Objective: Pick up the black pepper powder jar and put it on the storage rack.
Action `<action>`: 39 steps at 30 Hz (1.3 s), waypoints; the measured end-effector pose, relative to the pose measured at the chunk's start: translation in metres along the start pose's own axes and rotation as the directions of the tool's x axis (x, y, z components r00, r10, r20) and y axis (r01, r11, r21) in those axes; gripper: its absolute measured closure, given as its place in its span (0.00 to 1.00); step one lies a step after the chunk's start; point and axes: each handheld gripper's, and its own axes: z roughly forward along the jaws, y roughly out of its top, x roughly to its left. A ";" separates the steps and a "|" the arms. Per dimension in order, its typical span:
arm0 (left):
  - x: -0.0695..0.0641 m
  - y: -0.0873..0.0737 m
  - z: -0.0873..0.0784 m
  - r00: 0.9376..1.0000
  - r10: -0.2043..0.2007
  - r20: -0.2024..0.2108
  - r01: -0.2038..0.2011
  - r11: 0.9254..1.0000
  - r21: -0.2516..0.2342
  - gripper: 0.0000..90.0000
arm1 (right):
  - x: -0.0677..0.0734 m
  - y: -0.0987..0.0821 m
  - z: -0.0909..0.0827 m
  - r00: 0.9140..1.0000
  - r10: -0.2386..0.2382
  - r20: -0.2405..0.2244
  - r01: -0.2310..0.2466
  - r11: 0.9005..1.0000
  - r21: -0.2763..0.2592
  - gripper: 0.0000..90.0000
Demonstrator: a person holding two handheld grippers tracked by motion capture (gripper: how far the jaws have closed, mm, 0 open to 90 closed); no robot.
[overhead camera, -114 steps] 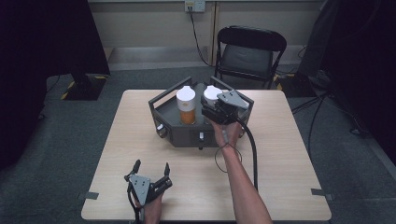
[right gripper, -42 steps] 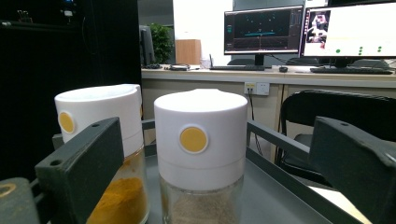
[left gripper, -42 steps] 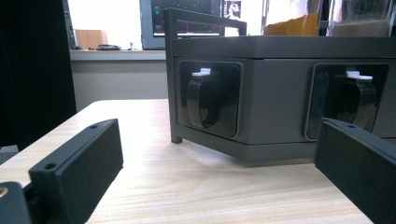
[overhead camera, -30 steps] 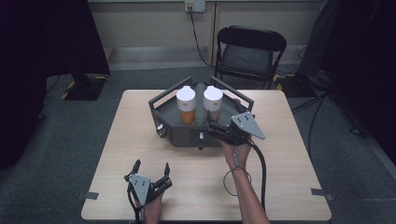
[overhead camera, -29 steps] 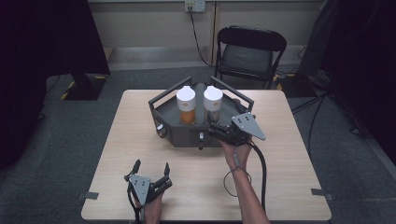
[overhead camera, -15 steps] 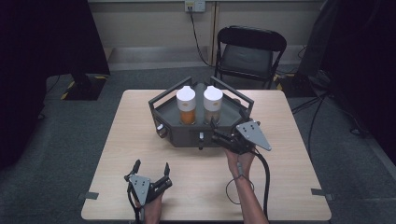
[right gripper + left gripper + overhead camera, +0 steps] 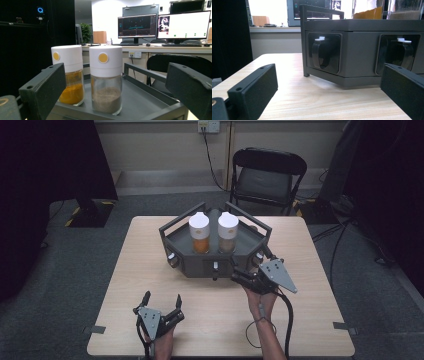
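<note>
Pale wooden bench (image 7: 125, 285) fills mid-frame. Right tool (image 7: 243, 279), right of centre, hangs released and empty just before the dark tray (image 7: 192, 265). Left tool (image 7: 161, 300), lower left, rests spread wide, grasping nothing. On the tray at centre, the yellow-powder jar (image 7: 199, 233) and brown-powder jar (image 7: 227, 232) stand upright, side by side.

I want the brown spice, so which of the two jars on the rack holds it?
The right-hand spice jar, nearer the right gripper; the left jar holds orange-yellow powder.
</note>
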 end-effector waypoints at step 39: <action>0.000 0.000 0.000 1.000 0.000 0.000 0.000 1.000 0.000 0.01 | 0.009 -0.047 -0.060 0.996 -0.047 0.073 0.048 0.999 -0.007 0.02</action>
